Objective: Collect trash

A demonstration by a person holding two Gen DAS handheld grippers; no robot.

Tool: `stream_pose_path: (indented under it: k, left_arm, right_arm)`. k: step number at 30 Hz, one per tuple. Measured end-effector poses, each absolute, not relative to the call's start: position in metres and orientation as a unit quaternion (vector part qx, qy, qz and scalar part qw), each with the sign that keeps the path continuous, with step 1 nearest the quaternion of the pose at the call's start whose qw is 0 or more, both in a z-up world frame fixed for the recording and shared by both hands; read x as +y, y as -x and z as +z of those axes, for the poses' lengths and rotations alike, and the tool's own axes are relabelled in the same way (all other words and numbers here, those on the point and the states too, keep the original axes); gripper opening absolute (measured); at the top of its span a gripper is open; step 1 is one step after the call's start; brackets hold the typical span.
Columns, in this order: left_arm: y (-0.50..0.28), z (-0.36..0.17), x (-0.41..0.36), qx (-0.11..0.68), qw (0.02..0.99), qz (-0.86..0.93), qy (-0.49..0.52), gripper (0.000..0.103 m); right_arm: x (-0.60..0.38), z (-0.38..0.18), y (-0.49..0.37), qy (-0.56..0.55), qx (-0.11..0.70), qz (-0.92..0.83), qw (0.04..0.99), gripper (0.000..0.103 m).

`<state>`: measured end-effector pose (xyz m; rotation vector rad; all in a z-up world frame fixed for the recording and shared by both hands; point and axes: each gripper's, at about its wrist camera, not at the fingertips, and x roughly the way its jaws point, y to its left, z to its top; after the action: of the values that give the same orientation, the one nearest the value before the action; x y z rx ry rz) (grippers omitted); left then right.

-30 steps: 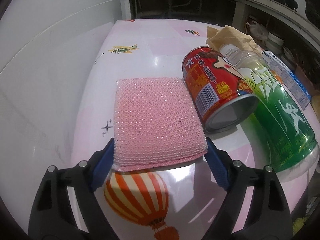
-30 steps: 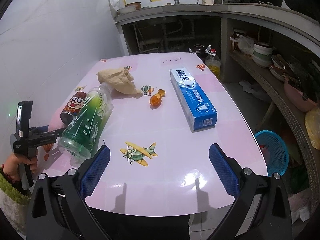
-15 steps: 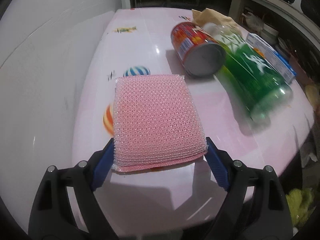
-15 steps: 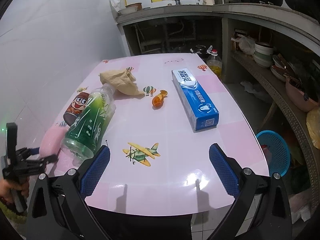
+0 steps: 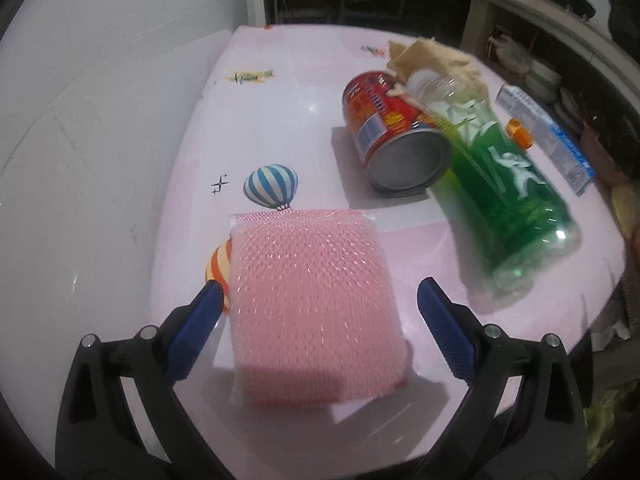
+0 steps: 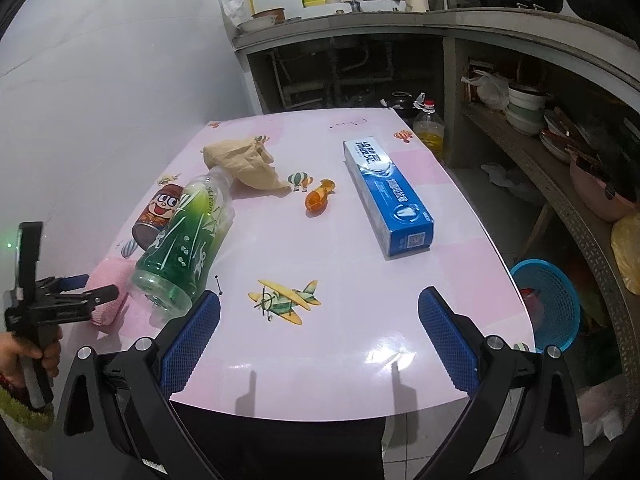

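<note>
Pink mesh sponge flat at table's near-left edge. Red can and green bottle lie side by side, touching; crumpled brown paper at bottle's neck.

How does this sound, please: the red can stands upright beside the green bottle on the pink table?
Not quite. The red can lies on its side, not upright, with its metal end facing the camera, as the left wrist view shows. It is beside the green bottle on the pink table.
</note>
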<state>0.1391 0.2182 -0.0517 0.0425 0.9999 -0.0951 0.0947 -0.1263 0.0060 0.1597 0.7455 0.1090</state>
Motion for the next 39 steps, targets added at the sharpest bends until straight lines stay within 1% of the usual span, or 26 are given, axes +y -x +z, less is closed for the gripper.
stream_pose_path:
  k: [9, 12, 14, 16, 17, 19, 20, 22, 25, 29, 35, 37, 39]
  left_arm:
    - [-0.154, -0.067, 0.222, 0.495, 0.867, -0.052, -0.005, 0.093]
    - [-0.155, -0.067, 0.225, 0.492, 0.869, -0.053, 0.001, 0.093]
    - [-0.154, -0.067, 0.225, 0.492, 0.869, -0.054, 0.003, 0.093]
    - [-0.153, -0.067, 0.226, 0.491, 0.869, -0.056, 0.008, 0.093]
    - [-0.153, -0.067, 0.226, 0.491, 0.869, -0.058, 0.011, 0.093]
    - [-0.150, -0.067, 0.228, 0.488, 0.870, -0.059, 0.017, 0.093]
    - [-0.149, -0.067, 0.229, 0.487, 0.871, -0.058, 0.018, 0.093]
    - [-0.146, -0.068, 0.230, 0.484, 0.873, -0.056, 0.015, 0.088]
    - [-0.142, -0.067, 0.234, 0.480, 0.876, -0.053, 0.016, 0.081]
    - [-0.137, -0.066, 0.240, 0.473, 0.878, -0.056, 0.035, 0.080]
    - [-0.134, -0.067, 0.241, 0.469, 0.881, -0.058, 0.031, 0.080]
    - [-0.133, -0.067, 0.242, 0.468, 0.881, -0.058, 0.032, 0.079]
    - [-0.133, -0.066, 0.243, 0.467, 0.882, -0.058, 0.037, 0.079]
  right_arm:
    - [-0.130, 0.001, -0.109, -0.087, 0.371, 0.077, 0.921, 0.096]
    - [-0.129, 0.002, -0.129, -0.098, 0.372, 0.103, 0.917, 0.092]
    - [-0.127, 0.001, -0.146, -0.112, 0.379, 0.120, 0.911, 0.088]
    - [-0.123, -0.003, -0.170, -0.127, 0.392, 0.137, 0.901, 0.081]
    - [-0.120, -0.006, -0.182, -0.127, 0.397, 0.141, 0.898, 0.080]
    - [-0.112, -0.010, -0.199, -0.119, 0.405, 0.137, 0.896, 0.073]
    - [-0.107, -0.012, -0.209, -0.111, 0.409, 0.135, 0.896, 0.072]
    - [-0.097, -0.019, -0.230, -0.097, 0.422, 0.120, 0.893, 0.061]
    - [-0.091, -0.029, -0.255, -0.076, 0.436, 0.085, 0.893, 0.050]
    - [-0.089, -0.038, -0.276, -0.051, 0.442, 0.046, 0.894, 0.043]
    - [-0.084, -0.051, -0.303, -0.028, 0.459, 0.021, 0.888, 0.032]
    - [-0.084, -0.053, -0.307, -0.024, 0.459, 0.015, 0.888, 0.025]
    - [-0.084, -0.054, -0.308, -0.025, 0.460, 0.016, 0.887, 0.021]
